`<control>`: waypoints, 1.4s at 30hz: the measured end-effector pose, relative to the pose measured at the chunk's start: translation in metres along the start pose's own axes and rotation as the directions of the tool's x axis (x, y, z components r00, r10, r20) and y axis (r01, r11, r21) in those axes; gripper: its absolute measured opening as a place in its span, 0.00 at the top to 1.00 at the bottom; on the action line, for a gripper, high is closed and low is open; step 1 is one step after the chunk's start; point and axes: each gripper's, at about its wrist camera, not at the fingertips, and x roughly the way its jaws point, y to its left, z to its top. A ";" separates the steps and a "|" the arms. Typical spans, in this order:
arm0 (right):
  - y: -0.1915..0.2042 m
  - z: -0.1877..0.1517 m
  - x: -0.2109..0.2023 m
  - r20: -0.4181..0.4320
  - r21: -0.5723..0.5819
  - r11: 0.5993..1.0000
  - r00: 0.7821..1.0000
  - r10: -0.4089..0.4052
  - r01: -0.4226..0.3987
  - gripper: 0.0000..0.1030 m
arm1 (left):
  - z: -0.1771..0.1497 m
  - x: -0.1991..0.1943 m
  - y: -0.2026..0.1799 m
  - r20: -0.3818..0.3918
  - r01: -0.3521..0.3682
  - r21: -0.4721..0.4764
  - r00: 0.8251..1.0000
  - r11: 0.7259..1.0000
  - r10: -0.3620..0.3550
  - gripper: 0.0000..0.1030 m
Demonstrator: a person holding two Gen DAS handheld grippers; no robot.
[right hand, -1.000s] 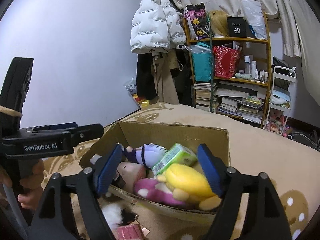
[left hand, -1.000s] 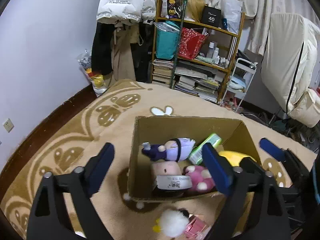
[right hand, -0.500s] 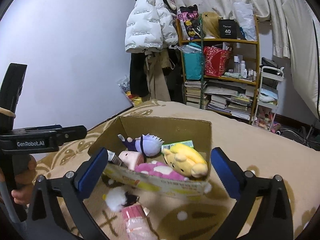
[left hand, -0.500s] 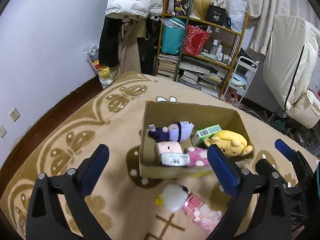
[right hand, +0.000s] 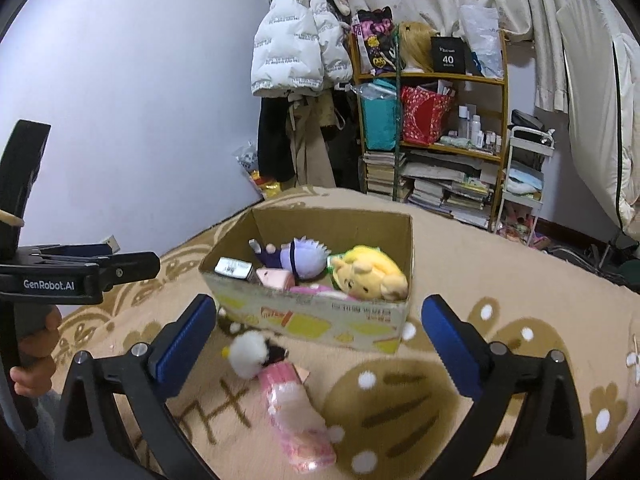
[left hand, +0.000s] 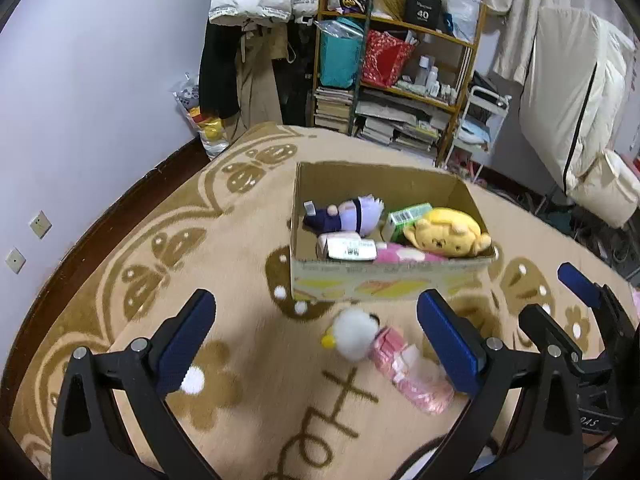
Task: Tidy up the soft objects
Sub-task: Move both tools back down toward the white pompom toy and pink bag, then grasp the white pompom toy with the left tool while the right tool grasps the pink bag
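A tan rug (left hand: 168, 264) with brown flower shapes is covering the floor. On it a cardboard box (left hand: 390, 284) with yellow print is sitting open. Inside, a yellow bear toy (left hand: 444, 232) is lying against the right wall, a purple-haired doll (left hand: 352, 214) is lying along the back left, and a green pack (left hand: 406, 216) is standing between them. A pink plush (left hand: 400, 255) and a labelled pack (left hand: 350, 248) are resting against the front wall. Just in front of the box, on the rug, a pink wrapped pack (right hand: 294, 416) is lying beside a fluffy white toy (right hand: 246, 354) with a yellow beak, the two touching. The left tool (left hand: 314, 354) and the right tool (right hand: 320, 350) are both hanging over this pair with jaws spread wide apart, gripping nothing.
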 end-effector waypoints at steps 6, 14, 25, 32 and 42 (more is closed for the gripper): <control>0.003 -0.009 -0.001 -0.032 0.017 1.000 0.999 0.001 0.000 0.00 | -0.012 -0.005 -0.006 -0.028 -0.030 0.045 0.999 0.999 0.031 0.03; 0.000 -0.023 0.012 -0.082 0.027 1.000 0.997 -0.005 0.007 0.00 | -0.020 0.002 -0.003 -0.068 -0.048 0.052 0.996 0.998 0.052 0.03; -0.008 -0.045 0.062 -0.206 0.070 0.997 0.979 -0.012 0.027 0.00 | -0.025 0.042 0.003 -0.173 -0.069 0.054 0.982 0.996 0.078 0.03; -0.016 -0.058 0.092 -0.275 0.122 0.992 0.961 0.001 0.034 0.00 | -0.028 0.070 -0.002 -0.237 -0.061 0.069 0.969 0.996 0.076 0.03; -0.012 -0.072 0.120 -0.361 0.127 0.991 0.932 0.014 0.034 0.00 | -0.029 0.104 -0.012 -0.294 -0.035 0.086 0.954 0.996 0.059 0.03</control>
